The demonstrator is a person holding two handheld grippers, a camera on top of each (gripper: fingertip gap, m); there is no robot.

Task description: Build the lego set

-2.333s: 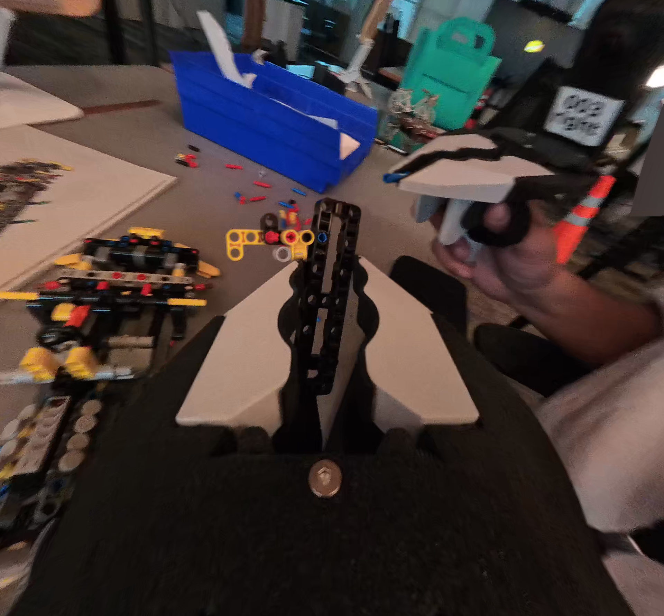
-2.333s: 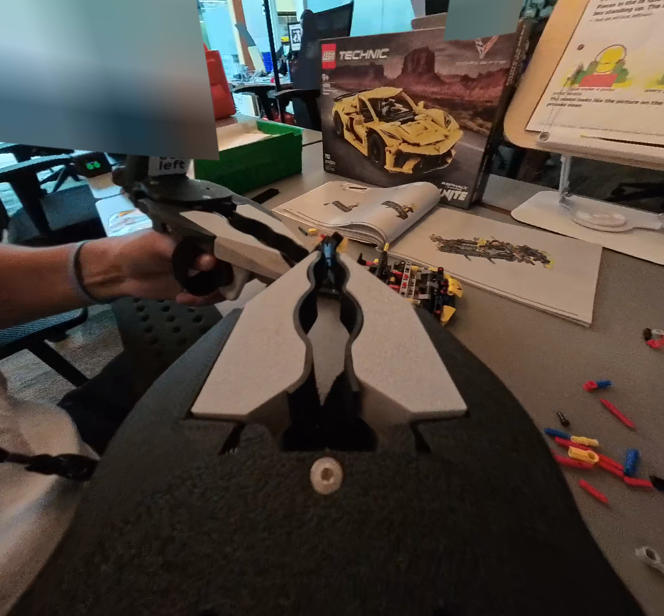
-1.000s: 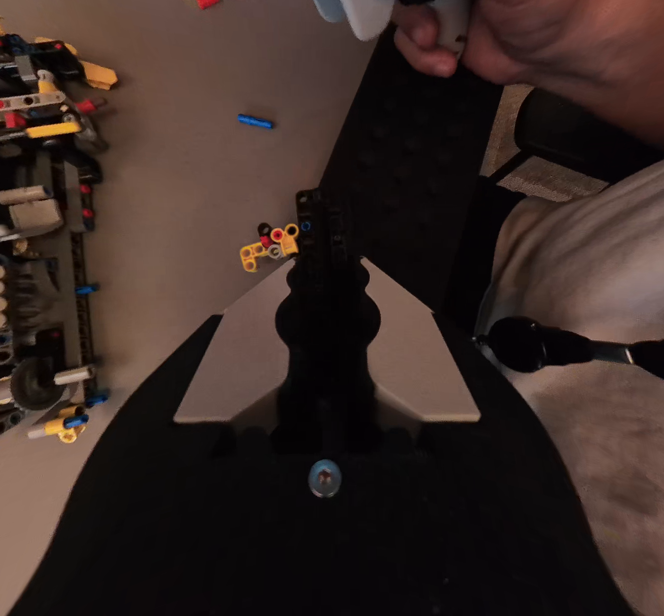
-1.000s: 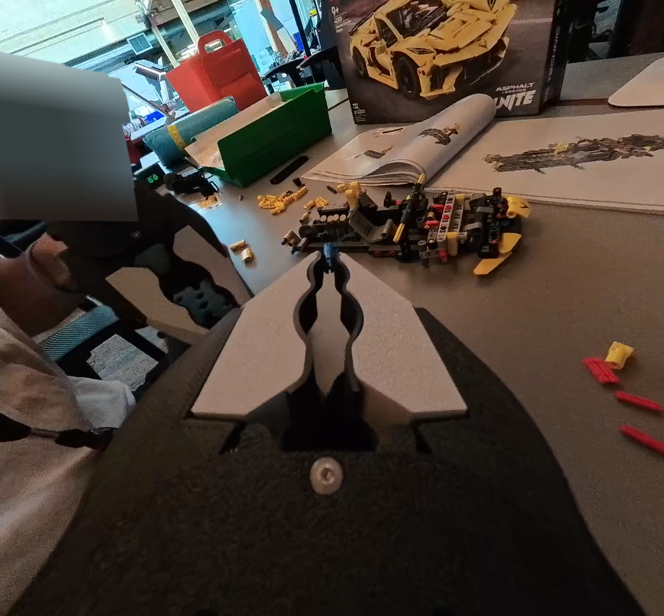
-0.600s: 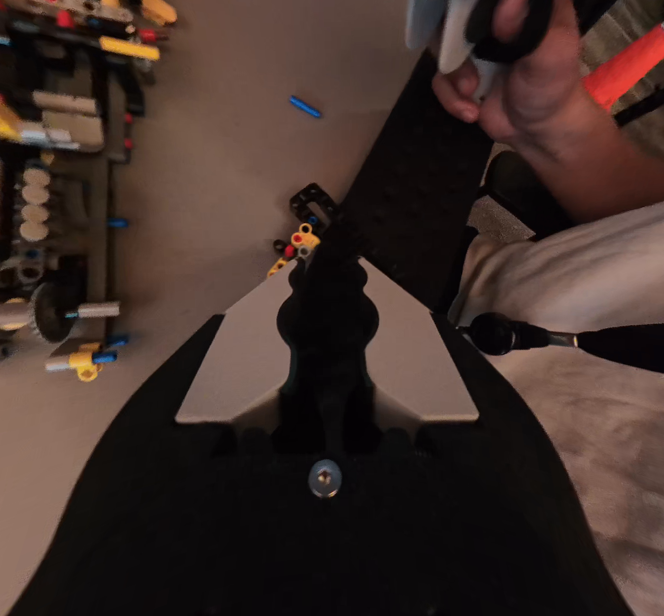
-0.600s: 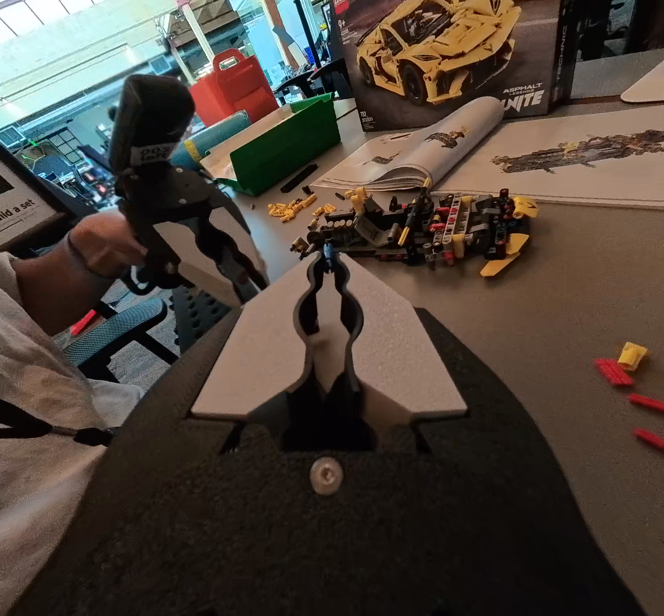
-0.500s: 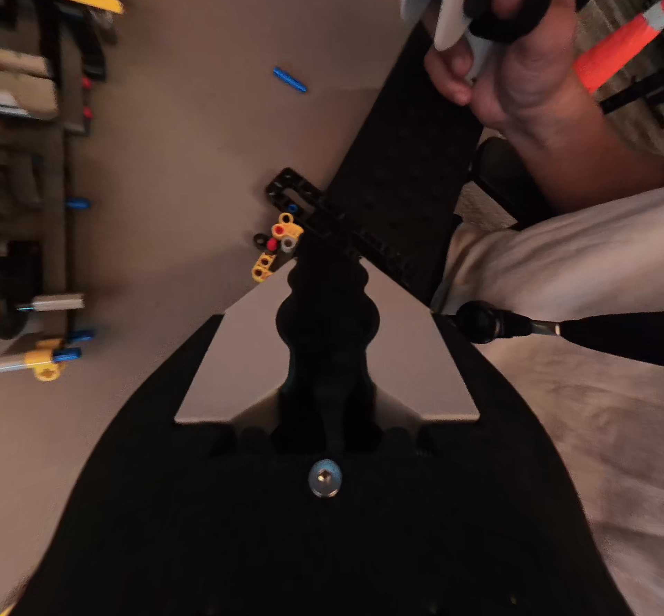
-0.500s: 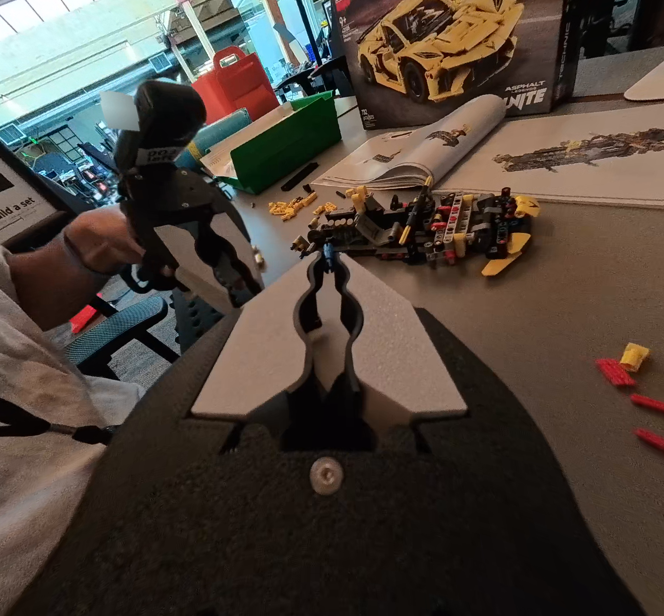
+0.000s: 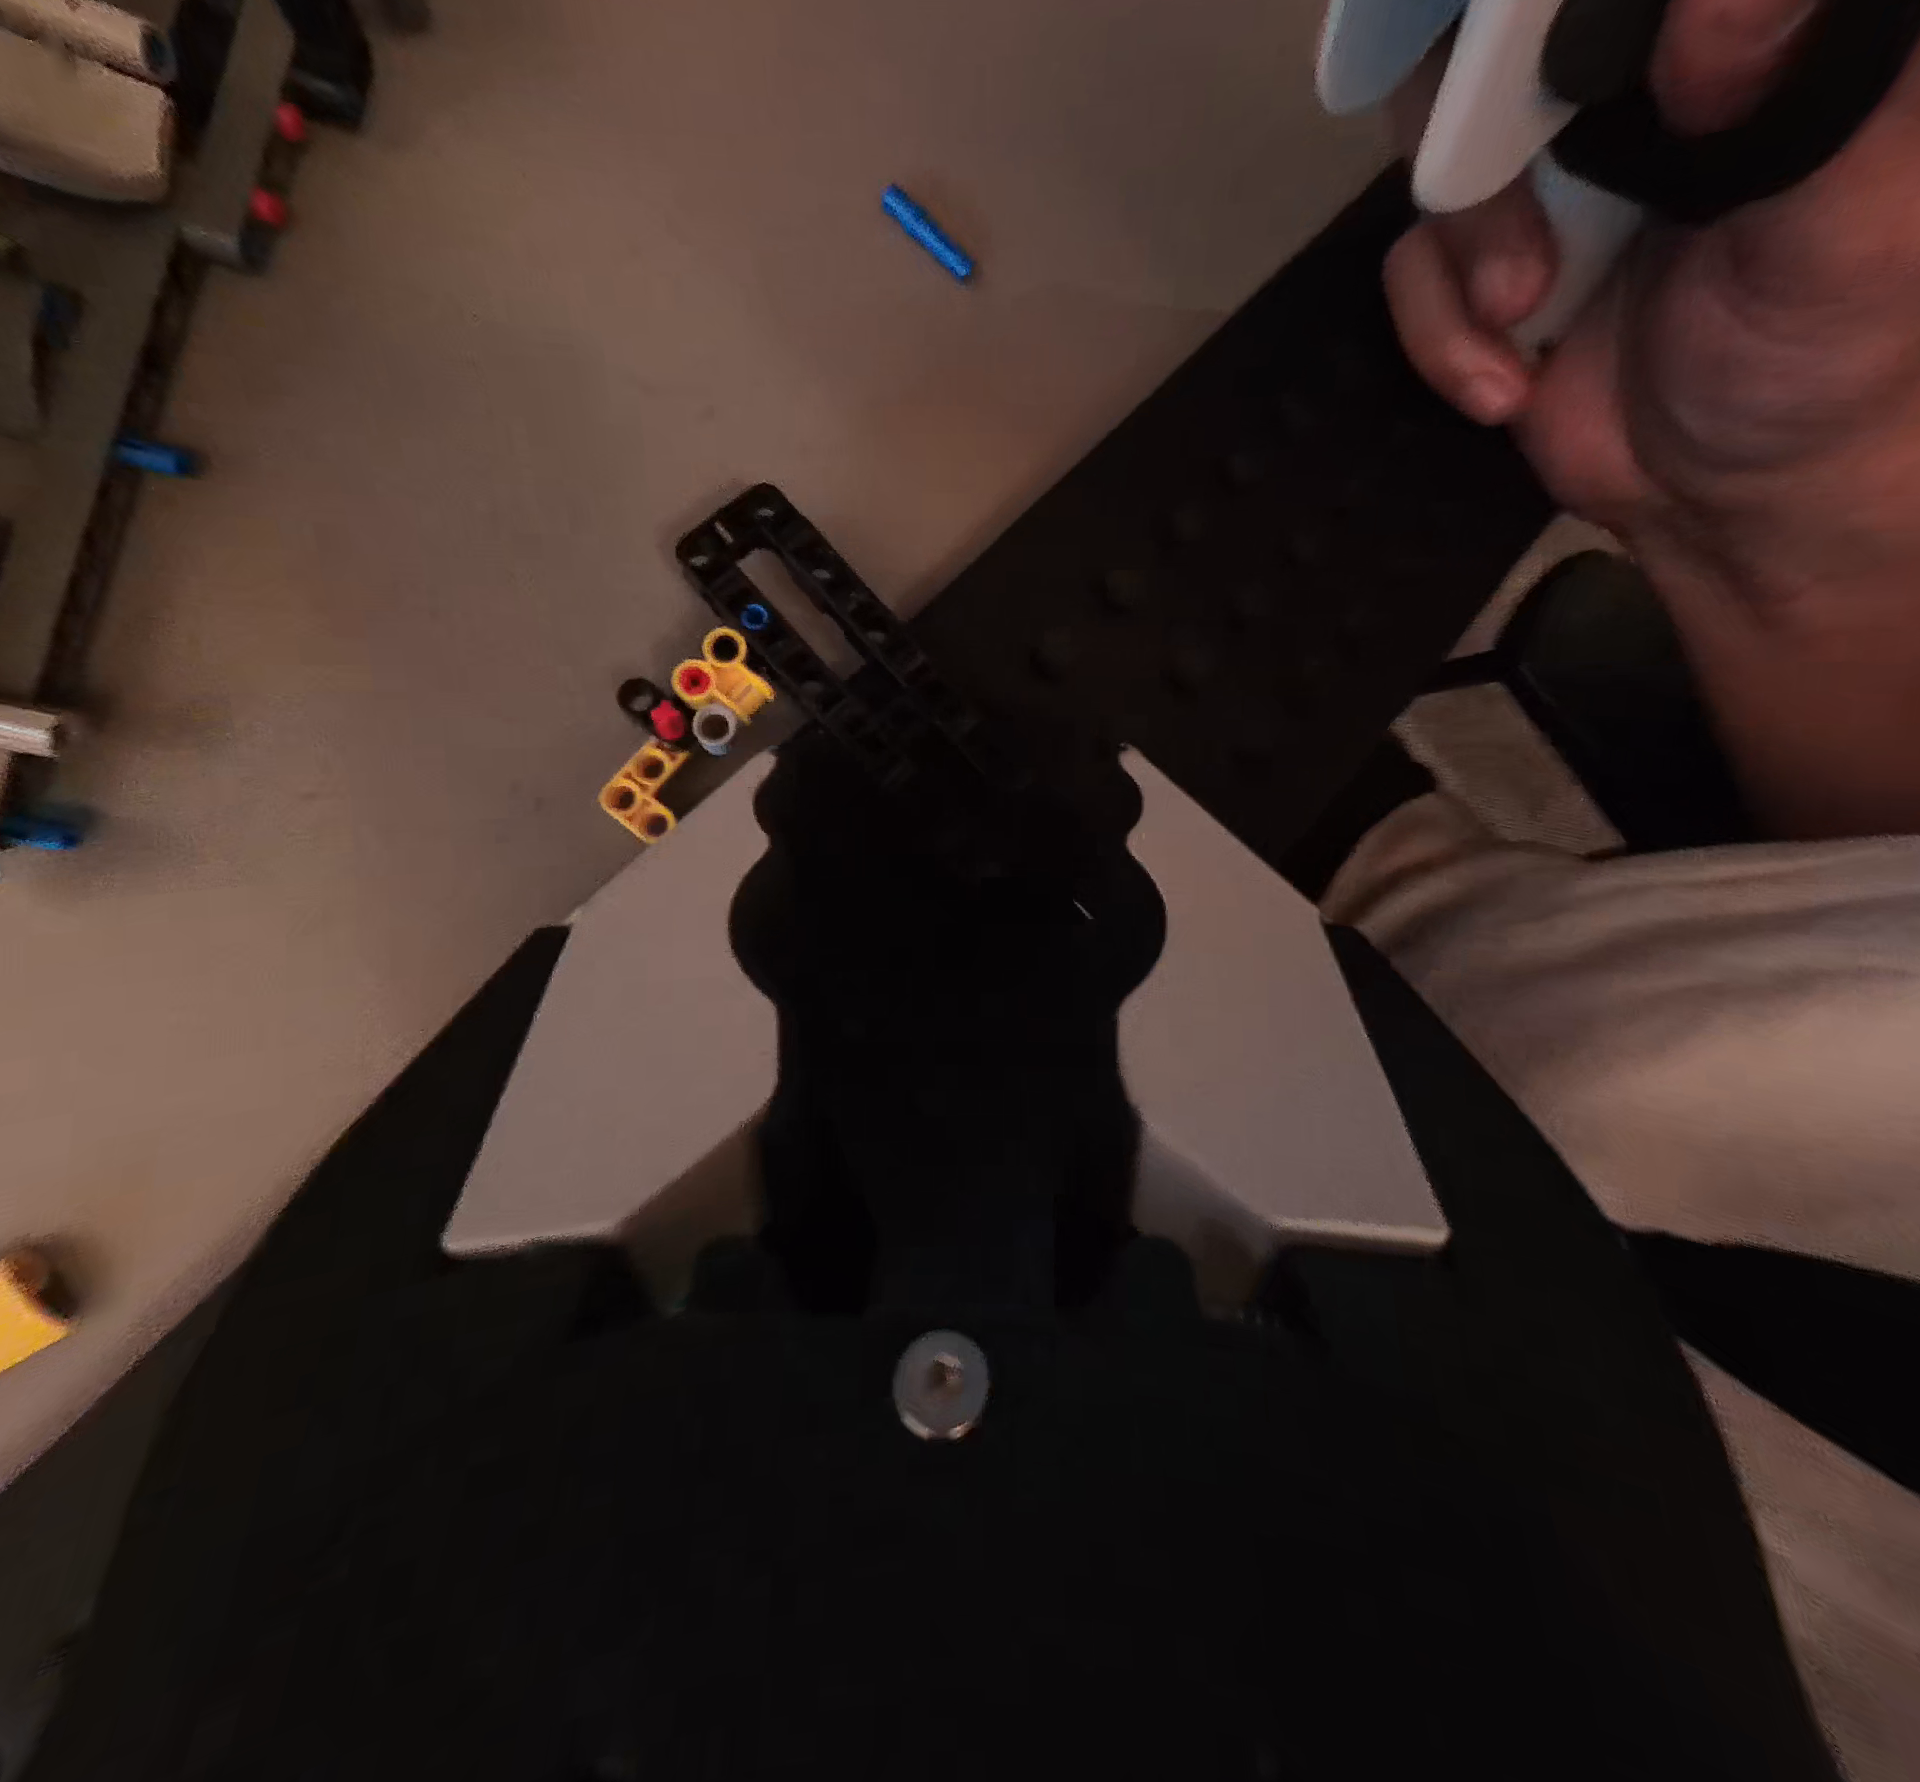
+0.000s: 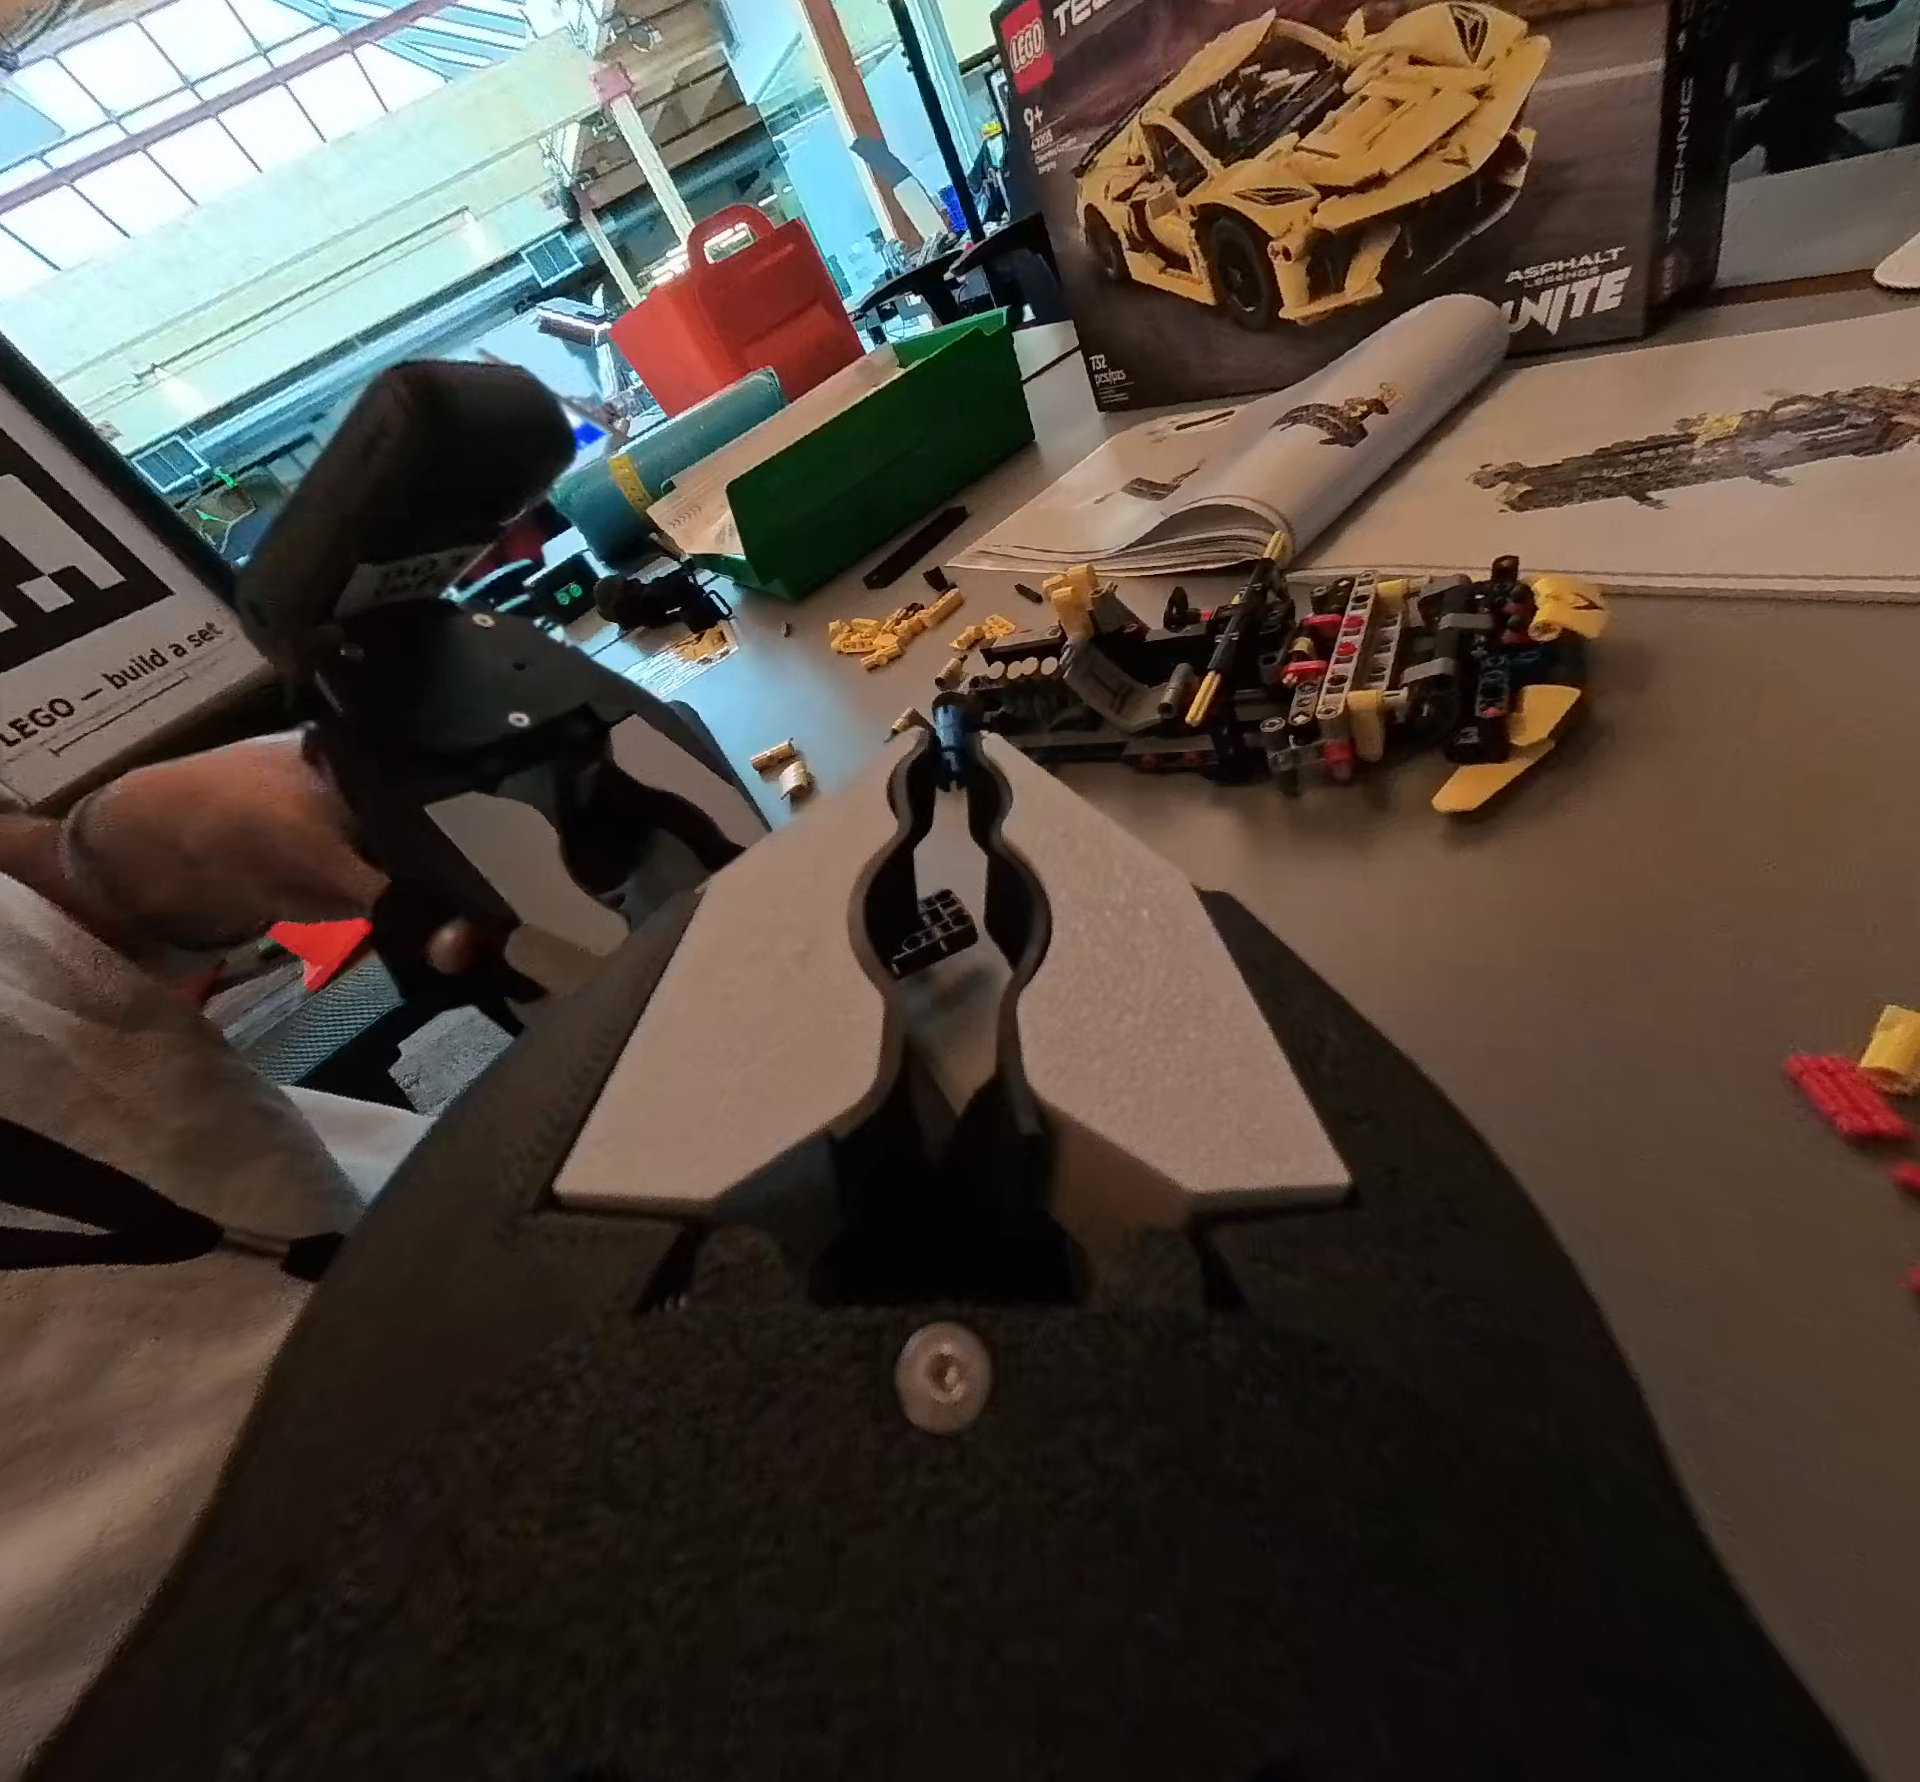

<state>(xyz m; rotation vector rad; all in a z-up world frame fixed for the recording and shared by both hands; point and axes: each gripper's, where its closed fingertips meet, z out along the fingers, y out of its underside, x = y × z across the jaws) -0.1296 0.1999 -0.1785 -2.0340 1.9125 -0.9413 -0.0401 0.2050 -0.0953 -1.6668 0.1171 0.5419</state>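
My left gripper (image 9: 945,776) is shut on a black lego frame (image 9: 810,620), which juts up and to the left over the table edge. A yellow, red and grey connector cluster (image 9: 686,724) hangs on the frame's left side. My right gripper (image 10: 951,761) is shut on a small blue pin (image 10: 951,740) at its fingertips. The left gripper (image 10: 499,724) shows at the left of the right wrist view, held by a hand. The frame's end (image 10: 935,932) shows through the gap between the right fingers. The part-built car chassis (image 10: 1299,683) lies on the table beyond.
A loose blue pin (image 9: 927,232) lies on the table. The set's box (image 10: 1351,122), an open instruction booklet (image 10: 1299,475) and a green bin (image 10: 883,465) stand at the back. Loose yellow pieces (image 10: 894,631) and red pieces (image 10: 1849,1088) are scattered. A black chair (image 9: 1195,569) is below the table edge. The tips of one gripper are about 12 cm away from the tips of the other.
The left gripper has turned and swung over the table edge, so the black frame now leans to the left. It has come closer to the right gripper. Both grips are unchanged.
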